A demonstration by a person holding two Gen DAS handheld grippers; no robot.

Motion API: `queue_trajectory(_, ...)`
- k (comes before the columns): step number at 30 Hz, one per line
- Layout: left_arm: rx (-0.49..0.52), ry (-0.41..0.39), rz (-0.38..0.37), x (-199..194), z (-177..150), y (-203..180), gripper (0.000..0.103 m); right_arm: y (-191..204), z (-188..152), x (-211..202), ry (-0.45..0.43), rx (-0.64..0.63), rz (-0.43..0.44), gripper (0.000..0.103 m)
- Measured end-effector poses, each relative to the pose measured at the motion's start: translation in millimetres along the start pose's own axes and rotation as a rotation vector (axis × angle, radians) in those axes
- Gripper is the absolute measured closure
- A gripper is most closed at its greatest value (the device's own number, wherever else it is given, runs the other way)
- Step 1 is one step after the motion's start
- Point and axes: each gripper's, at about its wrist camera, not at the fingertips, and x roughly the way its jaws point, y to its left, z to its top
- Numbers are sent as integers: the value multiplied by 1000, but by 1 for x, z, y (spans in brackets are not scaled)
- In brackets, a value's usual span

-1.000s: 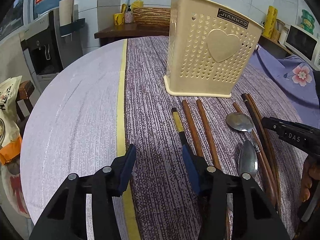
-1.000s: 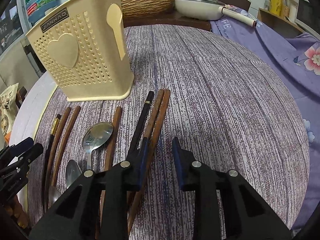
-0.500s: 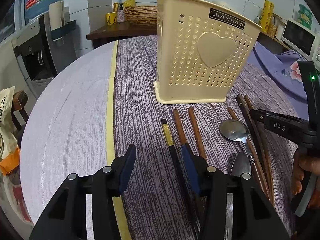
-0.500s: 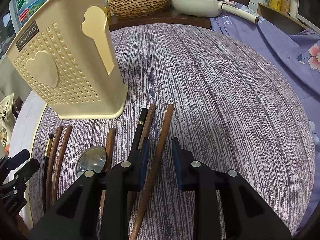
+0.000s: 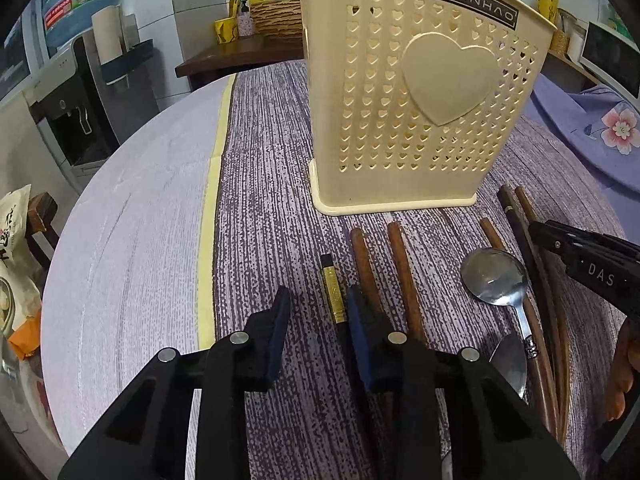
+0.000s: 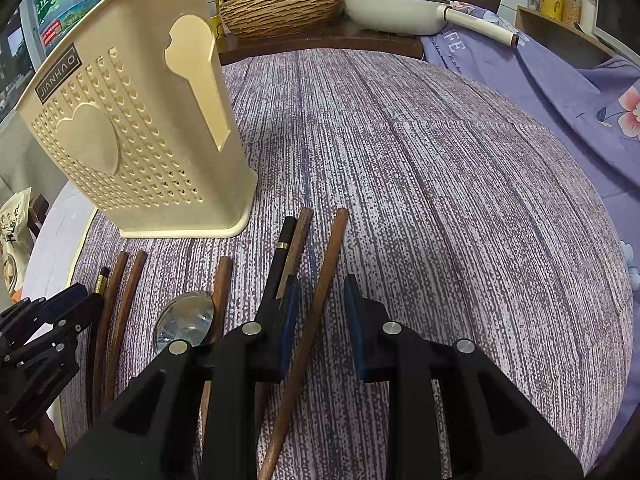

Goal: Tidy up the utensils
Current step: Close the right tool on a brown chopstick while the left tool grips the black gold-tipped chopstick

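At the bottom centre of the right view, the right gripper (image 6: 318, 312) stands wide open with one brown chopstick (image 6: 320, 304) between its pads, probably to pick it alone; one second ago this stick lay beside its left pad. The left gripper (image 5: 316, 332), also wide and empty, waits just left of the gold-banded chopstick (image 5: 334, 296). Further up, the cream holder (image 6: 132, 128) looks nearer than before.

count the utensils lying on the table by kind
brown wooden chopsticks: 5
black chopsticks: 2
metal spoons: 2
total: 9
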Motion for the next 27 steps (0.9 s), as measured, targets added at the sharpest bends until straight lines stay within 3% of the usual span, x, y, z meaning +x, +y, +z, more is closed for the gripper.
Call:
queue_trajectory(6, 10, 9, 4, 4, 6, -5, 87, 4, 5, 4, 6, -14, -19, 79)
queue_trajectory(9, 26, 3, 9, 3, 5, -9, 94, 3, 5, 5, -3, -15, -37, 91)
queue_trajectory(27, 6, -49, 70, 1, -6, -23, 95, 9, -1, 2, -52, -51, -83, 93)
